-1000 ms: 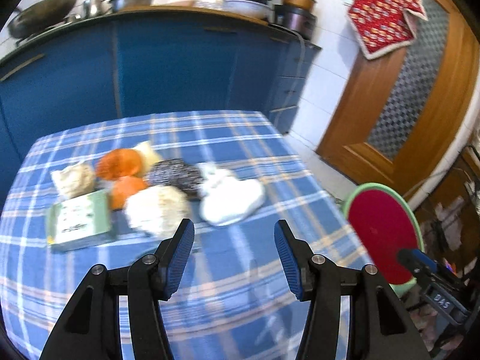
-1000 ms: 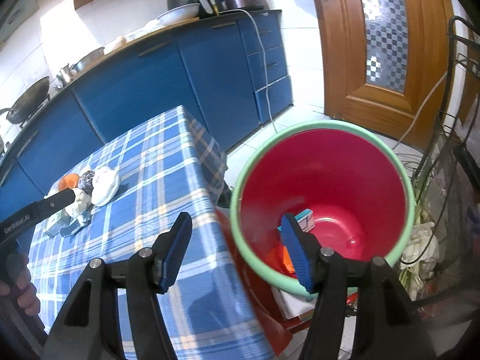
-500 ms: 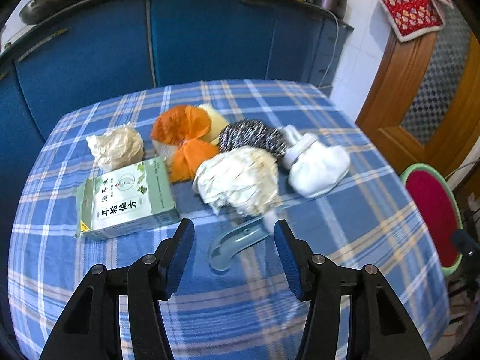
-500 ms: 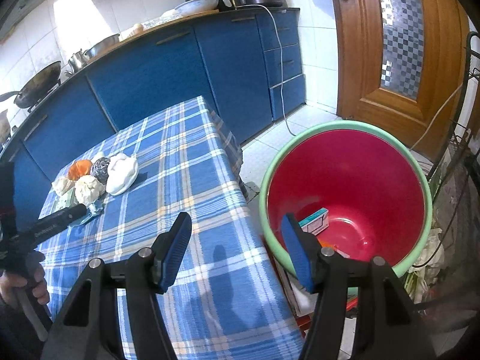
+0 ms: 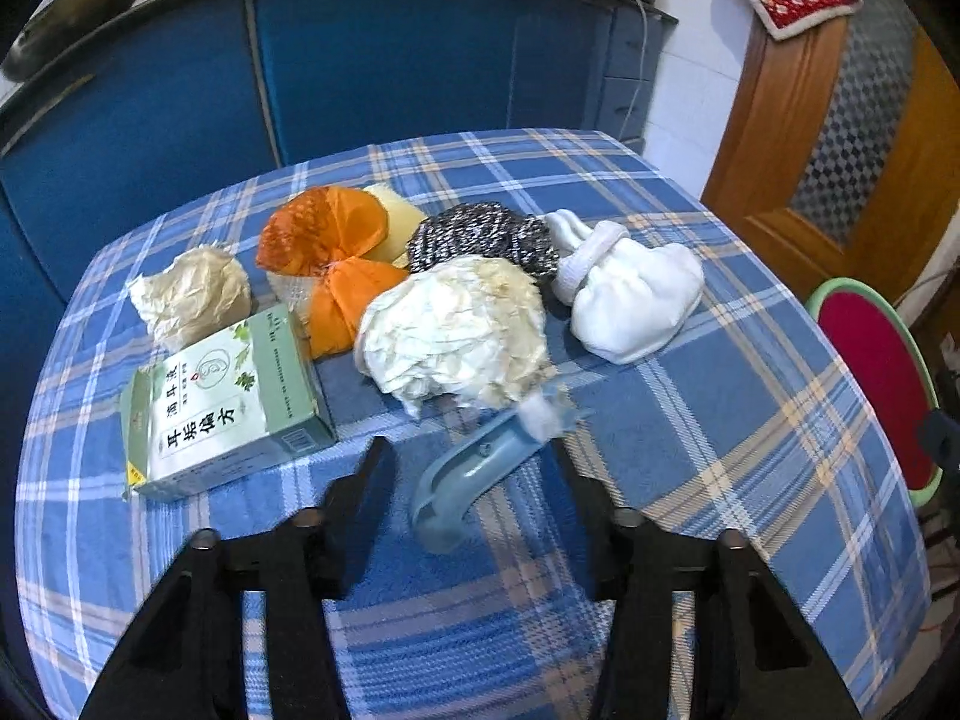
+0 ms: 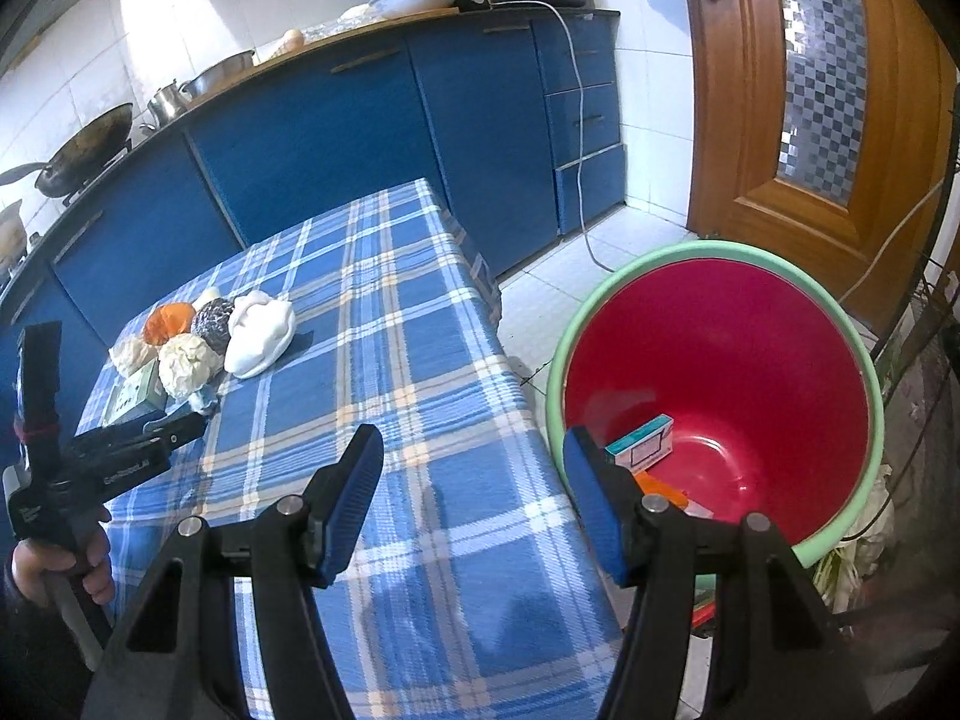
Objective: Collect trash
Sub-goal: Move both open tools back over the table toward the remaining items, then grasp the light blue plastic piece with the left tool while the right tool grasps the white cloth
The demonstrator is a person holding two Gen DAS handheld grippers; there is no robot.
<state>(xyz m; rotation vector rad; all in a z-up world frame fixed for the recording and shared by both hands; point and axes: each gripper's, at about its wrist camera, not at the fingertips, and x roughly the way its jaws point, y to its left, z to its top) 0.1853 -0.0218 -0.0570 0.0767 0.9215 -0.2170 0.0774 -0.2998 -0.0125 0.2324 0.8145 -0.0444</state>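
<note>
My left gripper (image 5: 471, 474) is open, its fingers either side of a pale blue plastic scoop (image 5: 474, 474) lying on the blue plaid table (image 5: 690, 420). Behind the scoop lie a crumpled white paper ball (image 5: 456, 330), a green box (image 5: 222, 408), a beige paper wad (image 5: 192, 294), an orange bag (image 5: 330, 252), a speckled scrubber (image 5: 480, 234) and a white sock bundle (image 5: 630, 294). My right gripper (image 6: 474, 492) is open and empty over the table's right edge, beside the red bucket (image 6: 750, 360), which holds a small box (image 6: 639, 450).
Blue kitchen cabinets (image 6: 336, 138) stand behind the table. A wooden door (image 6: 810, 90) is at the right. The bucket's green rim also shows at the right of the left wrist view (image 5: 840, 288). The trash pile shows in the right wrist view (image 6: 204, 336).
My left gripper has moved in and down toward the trash pile until the blue scoop lies between its fingers. My right gripper has drawn back from over the bucket toward the table edge.
</note>
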